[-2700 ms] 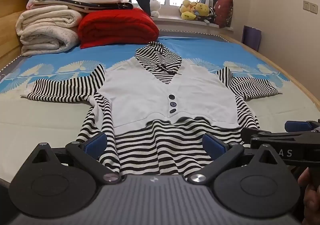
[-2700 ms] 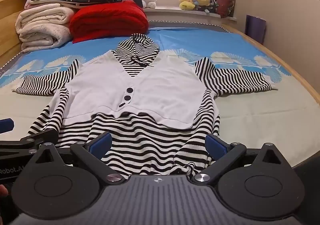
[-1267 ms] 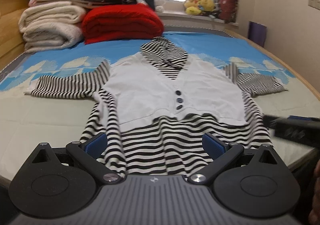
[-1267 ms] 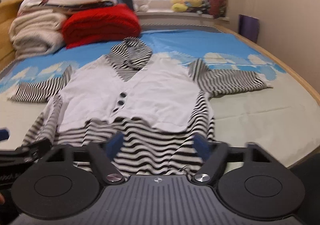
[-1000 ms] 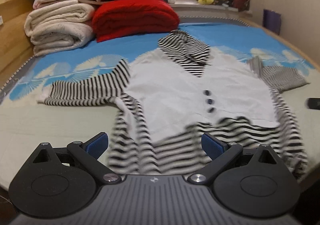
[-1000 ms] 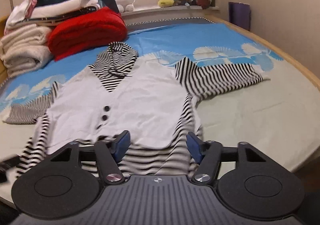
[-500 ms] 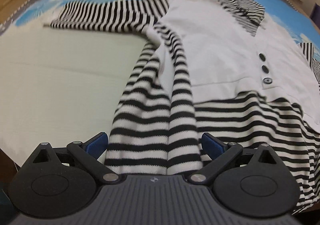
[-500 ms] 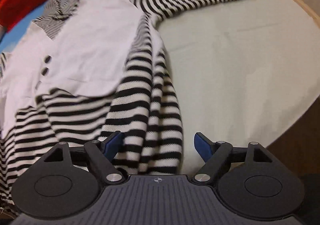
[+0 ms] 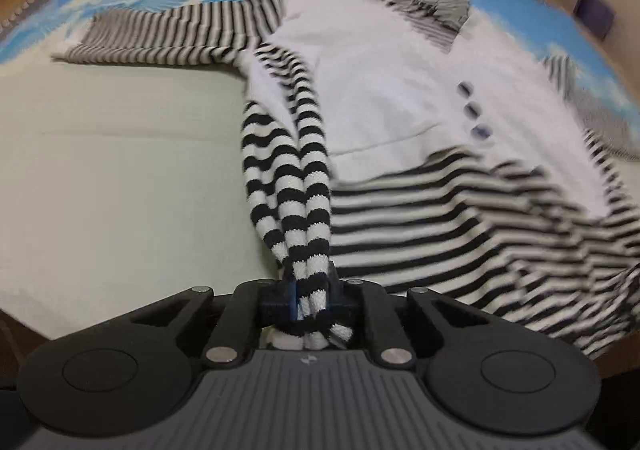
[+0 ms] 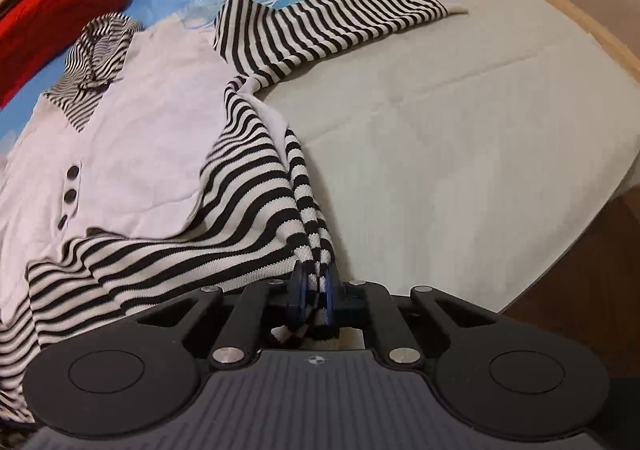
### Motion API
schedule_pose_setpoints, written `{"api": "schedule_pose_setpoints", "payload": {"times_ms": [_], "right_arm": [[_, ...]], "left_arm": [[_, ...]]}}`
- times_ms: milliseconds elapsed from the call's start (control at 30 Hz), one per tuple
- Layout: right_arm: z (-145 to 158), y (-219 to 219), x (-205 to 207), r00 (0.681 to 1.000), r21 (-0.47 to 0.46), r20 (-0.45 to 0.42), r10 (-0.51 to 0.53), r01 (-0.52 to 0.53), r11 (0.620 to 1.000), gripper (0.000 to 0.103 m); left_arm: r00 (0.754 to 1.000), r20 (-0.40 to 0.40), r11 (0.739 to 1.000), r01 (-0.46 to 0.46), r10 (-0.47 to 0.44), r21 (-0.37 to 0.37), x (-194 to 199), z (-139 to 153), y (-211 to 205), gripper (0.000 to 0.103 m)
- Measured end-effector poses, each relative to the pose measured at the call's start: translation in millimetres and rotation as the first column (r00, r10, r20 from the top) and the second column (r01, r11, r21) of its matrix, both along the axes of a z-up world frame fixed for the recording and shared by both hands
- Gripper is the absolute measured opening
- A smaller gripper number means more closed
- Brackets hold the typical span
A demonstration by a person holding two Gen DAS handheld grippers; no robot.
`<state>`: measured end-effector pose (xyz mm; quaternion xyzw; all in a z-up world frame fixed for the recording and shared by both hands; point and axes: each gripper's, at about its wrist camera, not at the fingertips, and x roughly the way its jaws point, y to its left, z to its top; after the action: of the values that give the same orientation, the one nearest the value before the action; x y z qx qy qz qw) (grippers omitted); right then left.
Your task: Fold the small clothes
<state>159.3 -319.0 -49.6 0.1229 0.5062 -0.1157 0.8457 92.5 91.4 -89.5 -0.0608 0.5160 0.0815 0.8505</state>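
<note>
Left gripper (image 9: 308, 300) clamped on bunched hem corner of black-and-white striped knit top with white vest front (image 9: 372, 89); right gripper (image 10: 312, 300) clamped on opposite hem corner. Top lies spread on pale green bed sheet (image 10: 460, 137), 2 sleeves out sideways.

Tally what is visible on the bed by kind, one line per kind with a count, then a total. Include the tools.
Striped top with white vest front: 1
Dark buttons on the vest front: 3
Red folded blanket: 1
Tools, left tool and right tool, each shut on the striped hem: 2
Total: 7
</note>
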Motion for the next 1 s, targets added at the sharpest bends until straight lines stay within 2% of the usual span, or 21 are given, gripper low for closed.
{"api": "schedule_pose_setpoints", "payload": {"times_ms": [67, 133, 167, 200, 233, 333, 400, 467, 533, 567, 600, 700, 800, 1000], "right_arm": [[-4, 4, -1, 0.999, -0.022, -0.027, 0.046, -0.047, 0.999, 0.009], [-9, 10, -2, 0.995, -0.056, -0.064, 0.080, -0.084, 0.995, 0.013], [-11, 13, -1, 0.994, -0.073, -0.071, 0.085, -0.090, 0.993, 0.020], [-9, 13, -2, 0.995, -0.090, -0.064, 0.077, -0.083, 0.993, 0.029], [-6, 14, -1, 0.997, -0.099, -0.045, 0.066, -0.070, 0.993, 0.032], [10, 12, -9, 0.997, -0.088, 0.051, 0.060, -0.056, 0.995, 0.043], [15, 16, -14, 0.992, -0.088, 0.090, 0.086, -0.078, 0.993, 0.055], [8, 22, -12, 0.992, -0.109, 0.041, 0.119, -0.114, 0.987, 0.059], [-14, 24, -10, 0.984, -0.121, -0.101, 0.144, -0.156, 0.980, 0.061], [-20, 24, -10, 0.979, -0.122, -0.148, 0.140, -0.159, 0.980, 0.061], [-21, 24, -11, 0.980, -0.119, -0.147, 0.134, -0.152, 0.981, 0.061], [-3, 26, -13, 0.988, -0.155, -0.060, 0.140, -0.148, 0.977, 0.061], [18, 30, -19, 0.988, -0.190, 0.054, 0.147, -0.134, 0.973, 0.061], [51, 42, -24, 0.952, -0.278, 0.244, 0.185, -0.114, 0.954, 0.061]], "left_arm": [[0.998, -0.056, 0.999, -0.036, 0.034, -0.038, 0, -7, 10, 0.013], [0.995, -0.089, 0.995, -0.053, 0.046, -0.080, -1, -9, 16, 0.021], [0.996, -0.079, 0.996, -0.050, 0.045, -0.069, -1, -6, 15, 0.023], [0.998, -0.055, 0.998, -0.039, 0.036, -0.044, -2, 1, 12, 0.030], [0.999, -0.027, 1.000, -0.023, 0.022, -0.019, -2, 7, 9, 0.038], [0.996, 0.085, 0.997, 0.032, -0.039, 0.076, -6, 28, -9, 0.042], [0.989, 0.123, 0.991, 0.070, -0.084, 0.112, -4, 33, -18, 0.042], [0.991, 0.087, 0.990, 0.092, -0.101, 0.105, 1, 25, -22, 0.045], [0.995, -0.041, 0.993, 0.096, -0.093, 0.070, 7, 2, -22, 0.046], [0.993, -0.090, 0.993, 0.087, -0.080, 0.077, 6, -7, -21, 0.046], [0.993, -0.100, 0.993, 0.077, -0.067, 0.094, 6, -10, -21, 0.047], [0.997, -0.014, 0.991, 0.074, -0.073, 0.109, 7, 8, -25, 0.049], [0.993, 0.096, 0.991, 0.058, -0.070, 0.117, 5, 28, -28, 0.061], [0.974, 0.225, 0.994, 0.000, -0.026, 0.112, 8, 55, -25, 0.061]]}}
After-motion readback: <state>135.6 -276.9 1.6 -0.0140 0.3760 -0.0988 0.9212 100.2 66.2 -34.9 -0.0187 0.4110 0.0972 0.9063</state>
